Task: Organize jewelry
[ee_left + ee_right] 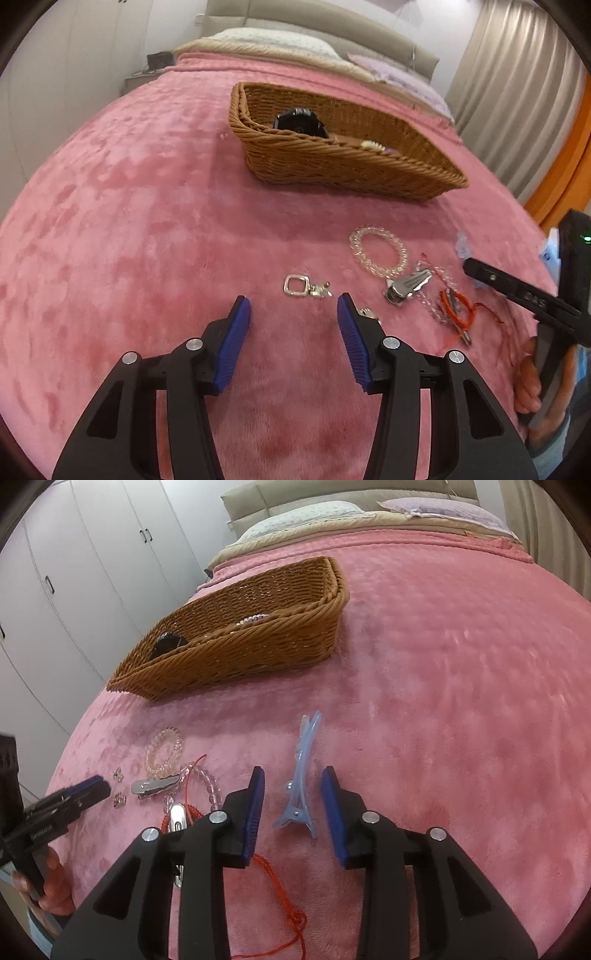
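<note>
My bed lies under a pink plush blanket that spreads from the near edge to the far end, its nap brushed into light and dark patches. At the far end, a beige padded headboard backs a pale patterned pillow on the left and a lilac one on the right, with a cream cover folded beneath them. White wardrobe doors with dark handles line the wall to the left. Grey-beige curtains hang on the right, beside an orange frame. A low nightstand with a dark object on it stands by the bed's far left corner.
</note>
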`<state>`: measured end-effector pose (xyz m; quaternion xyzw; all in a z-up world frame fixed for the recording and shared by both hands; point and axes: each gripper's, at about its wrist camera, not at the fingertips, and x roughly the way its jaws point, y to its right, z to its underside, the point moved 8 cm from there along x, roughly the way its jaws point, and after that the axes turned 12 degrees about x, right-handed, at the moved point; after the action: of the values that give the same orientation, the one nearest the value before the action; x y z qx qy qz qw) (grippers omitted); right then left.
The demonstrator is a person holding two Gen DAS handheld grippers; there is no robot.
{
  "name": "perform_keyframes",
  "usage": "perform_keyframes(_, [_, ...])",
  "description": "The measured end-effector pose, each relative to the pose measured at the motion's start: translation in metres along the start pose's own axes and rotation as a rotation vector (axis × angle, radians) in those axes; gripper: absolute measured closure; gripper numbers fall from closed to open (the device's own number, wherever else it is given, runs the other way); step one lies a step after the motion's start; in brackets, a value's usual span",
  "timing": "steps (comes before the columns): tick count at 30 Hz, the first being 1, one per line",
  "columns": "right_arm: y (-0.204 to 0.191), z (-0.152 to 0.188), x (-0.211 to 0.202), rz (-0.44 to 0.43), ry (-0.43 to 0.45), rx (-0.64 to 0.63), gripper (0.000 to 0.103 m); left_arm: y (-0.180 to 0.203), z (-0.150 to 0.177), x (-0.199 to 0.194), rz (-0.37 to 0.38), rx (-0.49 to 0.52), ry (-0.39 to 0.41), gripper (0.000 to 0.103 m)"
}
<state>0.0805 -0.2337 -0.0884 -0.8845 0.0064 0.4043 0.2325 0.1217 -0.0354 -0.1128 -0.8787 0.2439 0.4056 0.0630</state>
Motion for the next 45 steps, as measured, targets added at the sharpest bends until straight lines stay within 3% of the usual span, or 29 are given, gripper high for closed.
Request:
perform_keyframes(4, [-0.003,0.003,0.001,0.038,0.005,-0.033,0.070,0.007,-0.007,0.012,-0.082,0.088,-0.047,0.056])
perform_keyframes(6, [-0.006,0.006,0.000,0.055,0.008,-0.057,0.064,0.010,-0.007,0.014,-0.112,0.118,-0.052,0.060])
perform_keyframes(7, [-0.009,0.007,0.001,0.060,0.011,-0.070,0.058,0.011,-0.007,0.014,-0.121,0.133,-0.048,0.063])
perform_keyframes(9, [-0.012,0.009,0.000,0.084,0.020,-0.103,0.057,0.013,-0.008,0.013,-0.112,0.148,-0.036,0.087])
perform_keyframes(11, [-0.013,0.010,0.000,0.101,0.029,-0.117,0.057,0.014,-0.007,0.012,-0.100,0.149,-0.024,0.098])
perform_keyframes(13, [-0.012,0.008,-0.002,0.097,0.037,-0.111,0.057,0.014,-0.007,0.010,-0.087,0.140,-0.008,0.102])
perform_keyframes(23, [-0.013,0.008,0.000,0.086,0.031,-0.115,0.058,0.014,-0.008,0.007,-0.053,0.112,0.025,0.103])
perform_keyframes(27, [-0.018,0.010,0.001,0.079,0.028,-0.141,0.087,0.017,-0.010,0.000,-0.048,0.123,0.064,0.103])
perform_keyframes(28, [-0.019,0.011,0.001,0.073,0.027,-0.146,0.089,0.018,-0.010,-0.003,-0.054,0.131,0.077,0.103])
perform_keyframes(45, [-0.043,-0.009,-0.053,-0.041,0.218,-0.152,0.092,0.030,-0.031,-0.047,-0.042,0.154,0.244,0.103])
